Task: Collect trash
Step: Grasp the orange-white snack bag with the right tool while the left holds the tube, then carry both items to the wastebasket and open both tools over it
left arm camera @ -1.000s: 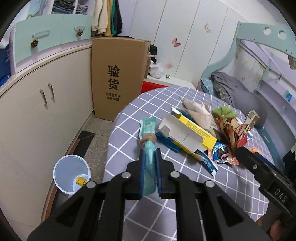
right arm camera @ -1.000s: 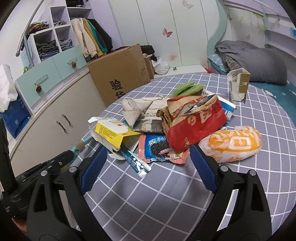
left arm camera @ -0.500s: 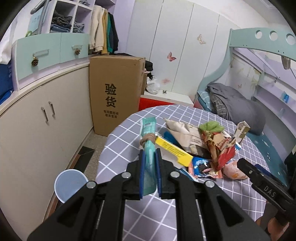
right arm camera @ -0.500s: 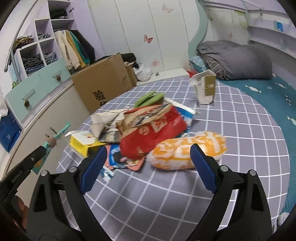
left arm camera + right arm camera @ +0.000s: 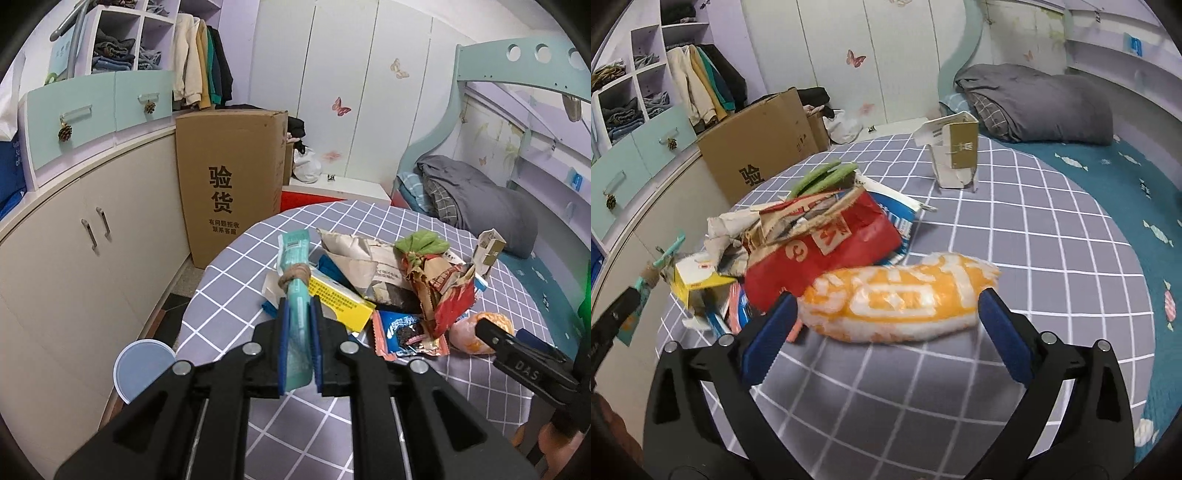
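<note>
Left gripper (image 5: 298, 332) clamps teal wrapper (image 5: 295, 291), hiding its middle. Right gripper (image 5: 886, 319) opening wide; orange bag (image 5: 897, 299), blurred, at 12 o'clock, untouched.

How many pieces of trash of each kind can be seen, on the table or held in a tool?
Cardboard boxes: 2, the yellow box and the small opened carton.
Bags and wrappers: 6, the orange bag, red bag, blue snack wrapper, crumpled paper bag, green wrapper, teal packet.
Total: 8
</note>
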`<control>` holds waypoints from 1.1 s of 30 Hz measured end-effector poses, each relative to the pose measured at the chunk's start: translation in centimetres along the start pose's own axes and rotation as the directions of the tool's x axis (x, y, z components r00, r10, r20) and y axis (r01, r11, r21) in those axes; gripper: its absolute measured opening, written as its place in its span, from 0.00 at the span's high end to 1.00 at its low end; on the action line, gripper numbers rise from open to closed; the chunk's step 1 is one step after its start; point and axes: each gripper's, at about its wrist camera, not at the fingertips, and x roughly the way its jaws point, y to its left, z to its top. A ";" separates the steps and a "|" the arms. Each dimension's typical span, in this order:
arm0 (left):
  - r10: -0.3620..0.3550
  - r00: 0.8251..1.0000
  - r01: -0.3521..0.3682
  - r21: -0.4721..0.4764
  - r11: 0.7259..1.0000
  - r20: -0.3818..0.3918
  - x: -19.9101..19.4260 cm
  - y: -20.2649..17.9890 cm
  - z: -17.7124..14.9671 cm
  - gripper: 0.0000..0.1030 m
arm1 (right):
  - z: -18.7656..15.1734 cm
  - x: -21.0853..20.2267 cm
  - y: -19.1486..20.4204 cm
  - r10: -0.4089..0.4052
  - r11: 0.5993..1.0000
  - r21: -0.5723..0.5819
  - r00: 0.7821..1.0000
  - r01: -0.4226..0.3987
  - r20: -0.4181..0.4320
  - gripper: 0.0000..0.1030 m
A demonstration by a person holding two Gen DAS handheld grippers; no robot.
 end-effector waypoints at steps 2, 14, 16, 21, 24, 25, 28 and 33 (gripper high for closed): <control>0.004 1.000 -0.004 -0.002 1.000 0.000 0.0 0.1 0.1 0.90 | 0.1 0.8 0.4 -0.028 1.000 -0.009 0.999 0.028 -0.017 0.06; 0.008 1.000 -0.008 -0.025 1.000 0.005 -0.5 1.2 0.1 0.90 | -0.2 0.5 -0.1 -0.042 0.999 -0.006 0.999 0.042 -0.008 0.30; 0.004 1.000 -0.004 -0.032 0.999 0.008 -0.8 1.6 0.1 0.90 | -0.4 -0.2 -0.1 -0.040 0.999 -0.001 0.999 0.040 0.012 0.32; -0.004 1.000 0.005 -0.048 0.999 0.020 -1.7 2.4 0.2 0.90 | -0.2 -3.4 0.4 -0.020 1.000 0.002 0.995 0.020 0.098 0.33; -0.015 0.999 0.017 -0.064 0.998 0.030 -2.4 3.4 0.2 0.90 | 0.2 -5.5 1.8 0.033 0.999 -0.016 0.989 -0.031 0.143 0.33; -0.021 0.999 0.023 -0.073 0.997 0.031 -2.8 3.9 0.2 0.90 | 0.3 -6.0 2.4 0.058 0.998 -0.023 0.987 -0.055 0.153 0.33; -0.035 0.999 0.038 -0.103 0.994 0.034 -3.5 5.5 0.0 0.90 | 0.2 -7.6 5.8 0.162 0.985 -0.083 0.972 -0.150 0.170 0.33; -0.003 0.999 0.009 -0.147 0.989 0.040 -4.9 9.7 -0.7 0.90 | -0.9 -7.7 13.2 0.309 0.938 -0.204 0.943 -0.281 0.124 0.33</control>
